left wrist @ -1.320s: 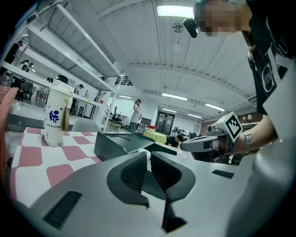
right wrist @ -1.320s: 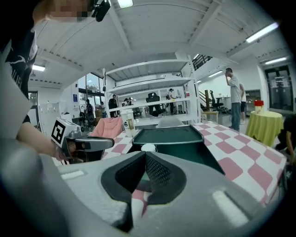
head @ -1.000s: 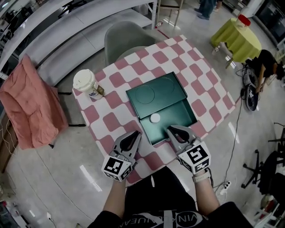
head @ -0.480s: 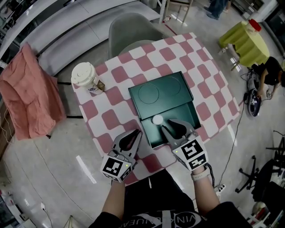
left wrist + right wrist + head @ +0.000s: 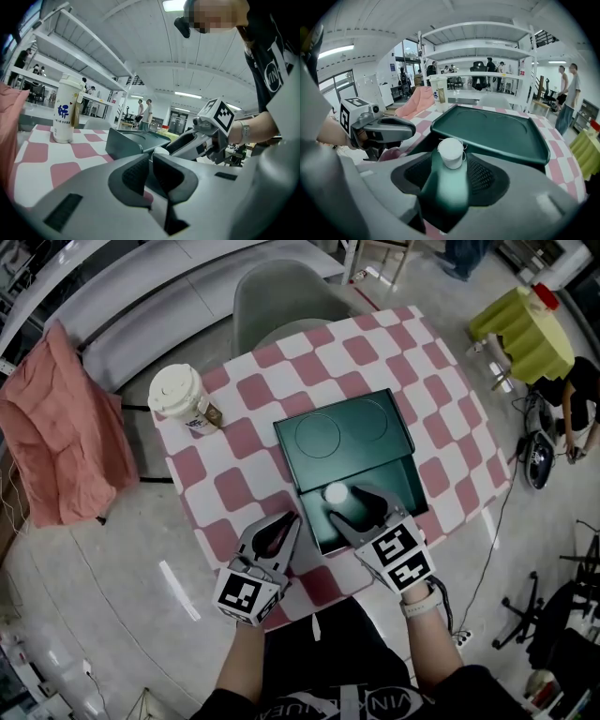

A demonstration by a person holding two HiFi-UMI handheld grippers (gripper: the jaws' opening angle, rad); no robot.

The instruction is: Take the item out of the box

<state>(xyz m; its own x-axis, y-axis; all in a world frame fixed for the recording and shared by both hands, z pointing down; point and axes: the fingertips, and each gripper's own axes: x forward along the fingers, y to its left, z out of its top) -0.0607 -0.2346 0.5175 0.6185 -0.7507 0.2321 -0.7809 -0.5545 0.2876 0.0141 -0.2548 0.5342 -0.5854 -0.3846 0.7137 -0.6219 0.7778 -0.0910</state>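
Observation:
A dark green box (image 5: 401,486) lies open on the pink-checked table (image 5: 431,399), its lid (image 5: 342,432) folded flat behind it. A small white spool-like item (image 5: 335,493) stands in the tray near its left wall. My right gripper (image 5: 343,506) reaches down into the tray, and its jaws have just been opening. The item (image 5: 451,152) stands at the fingertips of the right gripper (image 5: 451,169), with the pads clear of it. My left gripper (image 5: 278,533) rests shut beside the box's front left corner, holding nothing. The left gripper view shows the box (image 5: 124,143) and the right gripper (image 5: 174,146).
A lidded paper cup (image 5: 180,399) stands at the table's left corner. A grey chair (image 5: 281,301) is tucked in at the far side. Pink cloth (image 5: 56,427) hangs over a seat at the left. A yellow-green covered table (image 5: 520,329) stands far right.
My right gripper has moved forward and down into the box up to the white item, and its jaws have gone from shut to wide apart. The left gripper has stayed put.

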